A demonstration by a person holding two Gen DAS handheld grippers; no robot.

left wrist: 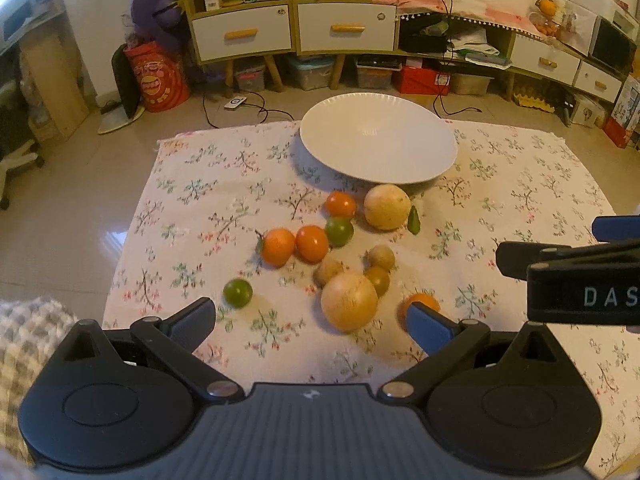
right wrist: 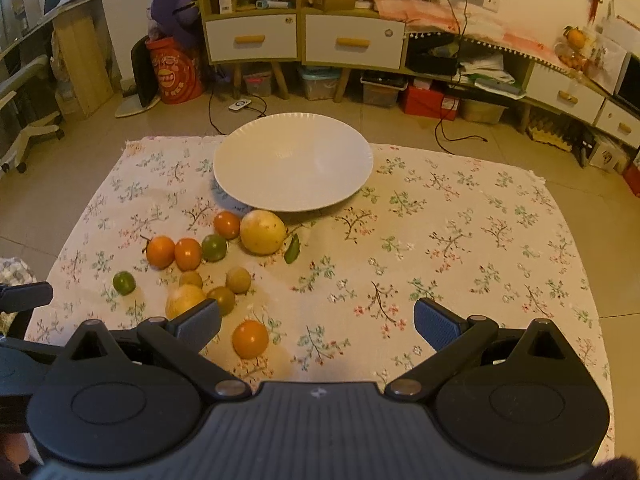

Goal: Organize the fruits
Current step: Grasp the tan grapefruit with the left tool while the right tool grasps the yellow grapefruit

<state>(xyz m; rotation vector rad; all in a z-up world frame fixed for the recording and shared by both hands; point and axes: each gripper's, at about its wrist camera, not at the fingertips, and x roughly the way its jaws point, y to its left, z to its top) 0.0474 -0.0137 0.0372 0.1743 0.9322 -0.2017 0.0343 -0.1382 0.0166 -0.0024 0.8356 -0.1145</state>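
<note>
a: your left gripper [left wrist: 310, 320] is spread wide and it holds nothing. it hangs above the near part of the flowered cloth [left wrist: 200, 208]. between its fingers you see the near big yellow fruit [left wrist: 349, 301], and the right blue pad covers a part of the near orange [left wrist: 424, 301].

b: and my right gripper [right wrist: 318, 324]?

a: also wide apart, nothing in it. it is over the cloth too, more to the right of the fruit group. its left finger hides the lower side of that same big yellow fruit, and the near orange lies between the fingers, close to the left one.

b: where are the fruits?

a: all on the cloth, none on the white plate [left wrist: 420, 168]. the plate stands at the far edge of the cloth. just in front of it lies the far big yellow fruit [left wrist: 387, 207], with a small orange one [left wrist: 340, 204] touching it on the left and a green leaf [left wrist: 413, 221] on the right. a little nearer, two oranges [left wrist: 295, 245] sit side by side and a green fruit [left wrist: 339, 231] touches the right one. three small brownish fruits [left wrist: 378, 268] lie close around the near big yellow fruit. a second green fruit [left wrist: 237, 293] sits alone, near your left finger.

b: does my right gripper show in the left view?

a: yes, at the right border, a black part with the letters "das".
</note>
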